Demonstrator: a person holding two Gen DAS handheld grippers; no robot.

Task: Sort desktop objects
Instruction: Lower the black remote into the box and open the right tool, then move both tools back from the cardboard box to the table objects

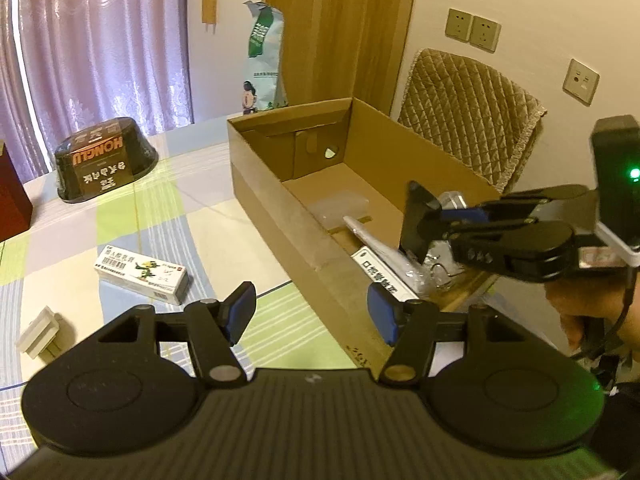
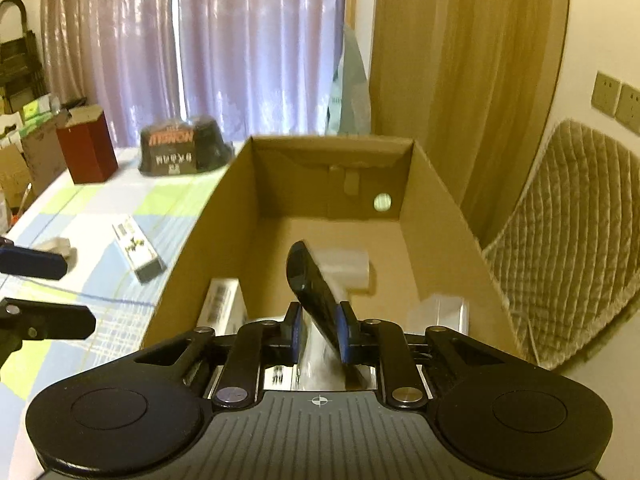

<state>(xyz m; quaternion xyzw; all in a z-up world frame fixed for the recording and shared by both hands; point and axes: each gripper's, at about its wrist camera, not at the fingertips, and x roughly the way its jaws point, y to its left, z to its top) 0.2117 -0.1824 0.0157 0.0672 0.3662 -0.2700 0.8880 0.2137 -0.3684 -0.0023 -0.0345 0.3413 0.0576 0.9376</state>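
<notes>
Between your right hand-held gripper's (image 2: 318, 338) clamped pads, the flat black object (image 2: 314, 288) tilts over the cardboard box (image 2: 448, 240); your left hand-held gripper (image 1: 310, 308) gapes empty, and an early release could tumble it onto packages below.

The black bowl-shaped container (image 1: 106, 160) on the table carries the brand "HONGLU" in orange-red capitals, printed upside down to the left wrist view; white characters below it are not legible. The white carton (image 1: 142, 274) on the tablecloth bears a green cartoon figure, Chinese print and a barcode, too small to read. The white box (image 1: 380, 270) inside the cardboard box (image 1: 276, 216) shows bold Chinese characters, only partly visible.
</notes>
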